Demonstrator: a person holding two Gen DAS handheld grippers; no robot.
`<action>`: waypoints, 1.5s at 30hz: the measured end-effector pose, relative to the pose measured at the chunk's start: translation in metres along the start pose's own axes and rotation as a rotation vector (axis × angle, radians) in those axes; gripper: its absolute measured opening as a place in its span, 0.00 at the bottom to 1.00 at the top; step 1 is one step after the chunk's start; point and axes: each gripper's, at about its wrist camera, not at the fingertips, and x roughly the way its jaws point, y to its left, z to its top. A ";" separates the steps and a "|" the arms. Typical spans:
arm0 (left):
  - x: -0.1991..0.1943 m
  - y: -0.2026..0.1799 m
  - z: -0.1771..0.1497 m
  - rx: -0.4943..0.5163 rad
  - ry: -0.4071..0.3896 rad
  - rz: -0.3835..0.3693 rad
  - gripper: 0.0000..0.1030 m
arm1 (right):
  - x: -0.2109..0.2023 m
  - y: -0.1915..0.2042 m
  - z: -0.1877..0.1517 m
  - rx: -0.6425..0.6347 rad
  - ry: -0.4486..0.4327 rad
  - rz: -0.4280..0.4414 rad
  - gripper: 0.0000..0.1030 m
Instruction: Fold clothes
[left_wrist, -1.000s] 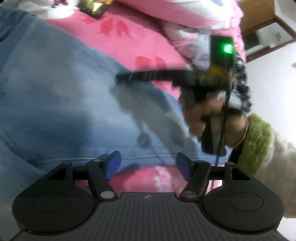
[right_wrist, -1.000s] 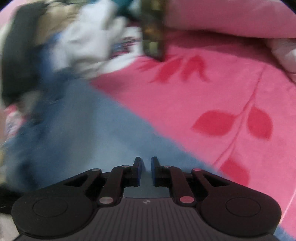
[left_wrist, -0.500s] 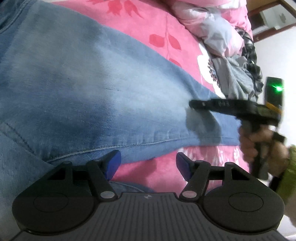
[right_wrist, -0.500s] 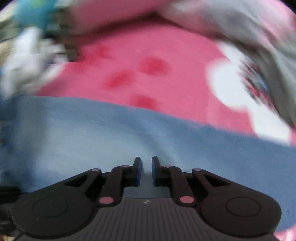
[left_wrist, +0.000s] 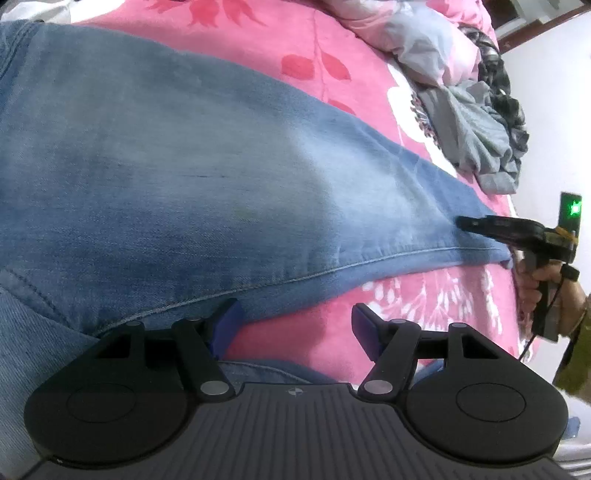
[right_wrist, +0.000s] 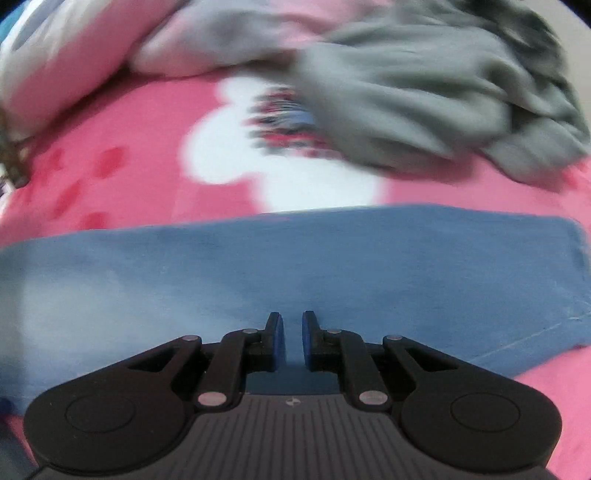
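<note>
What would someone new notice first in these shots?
The jeans first: a long faded leg laid flat across the pink bedspread, filling the left view. Next, the right tongs nearly closed over its far end, while the left tongs hang open at the near seam. A grey garment is heaped beyond.

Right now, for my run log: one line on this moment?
blue denim jeans flat on pink bedspread | left gripper open | right gripper shut at hem

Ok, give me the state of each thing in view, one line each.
jeans: spread flat on the bedspread
grey garment: crumpled heap, unfolded
left gripper: open, empty
right gripper: nearly shut, over the jeans' hem end; grip unclear
bedspread: laid out
</note>
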 end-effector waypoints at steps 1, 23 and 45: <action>0.000 -0.002 0.000 -0.001 -0.002 0.012 0.64 | 0.000 -0.024 0.002 0.036 -0.010 -0.003 0.08; 0.007 -0.050 -0.014 -0.115 -0.144 0.316 0.66 | -0.025 -0.162 -0.011 -0.044 0.035 -0.104 0.11; -0.123 -0.006 -0.109 -0.419 -0.321 0.225 0.67 | -0.108 0.079 -0.082 -0.292 0.134 0.304 0.33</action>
